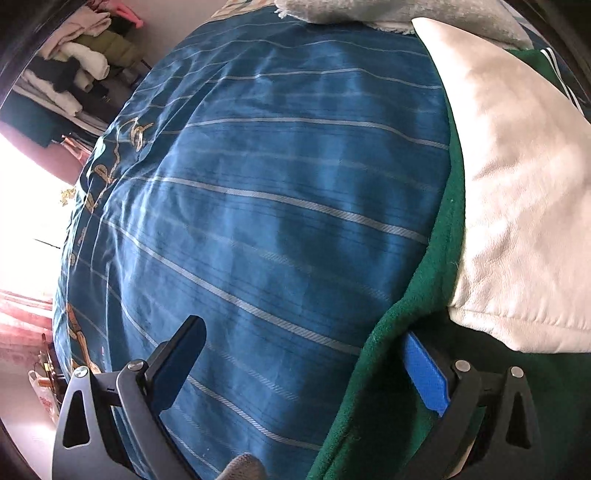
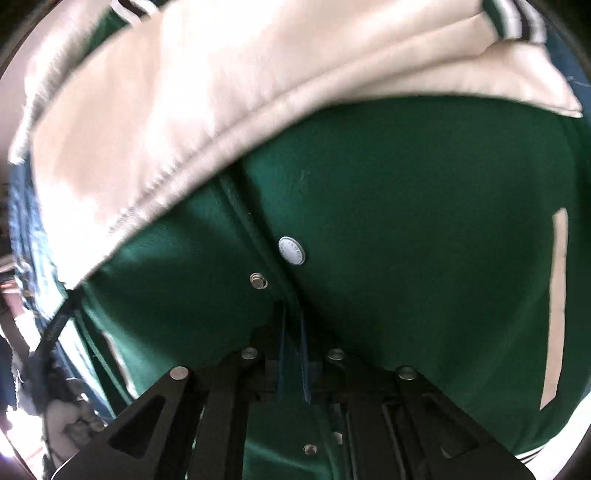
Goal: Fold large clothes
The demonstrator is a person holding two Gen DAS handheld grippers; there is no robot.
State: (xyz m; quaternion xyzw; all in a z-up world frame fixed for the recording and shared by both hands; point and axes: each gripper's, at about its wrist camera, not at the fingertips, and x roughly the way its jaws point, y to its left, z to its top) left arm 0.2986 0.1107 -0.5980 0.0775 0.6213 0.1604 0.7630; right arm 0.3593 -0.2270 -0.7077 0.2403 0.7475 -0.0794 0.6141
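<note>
jacket [image 2: 406, 221]: one green jacket with cream sleeves is seen; it is laid on the bed, on top of the blue striped bedspread [image 1: 258, 203].
feel: it is judged to be thick, soft and a bit heavy; it will flop and sag when it is lifted.
sleeves [image 1: 517, 184]: two cream sleeves are counted in the right view, folded across the green body; they look smooth and may slide.
where to hold: the green edge or the front opening is best pinched; the thick seams will not slip.
snaps [image 2: 291, 250]: one white cap and three small metal studs are counted by the front opening.
left claw [image 1: 306, 365]: it is spread wide and nothing is held; one finger is tucked under the green edge.
right claw [image 2: 291, 354]: it is pinched tight on the jacket's front edge.
grey fluffy blanket [image 1: 351, 11]: one is seen at the far end of the bed.
</note>
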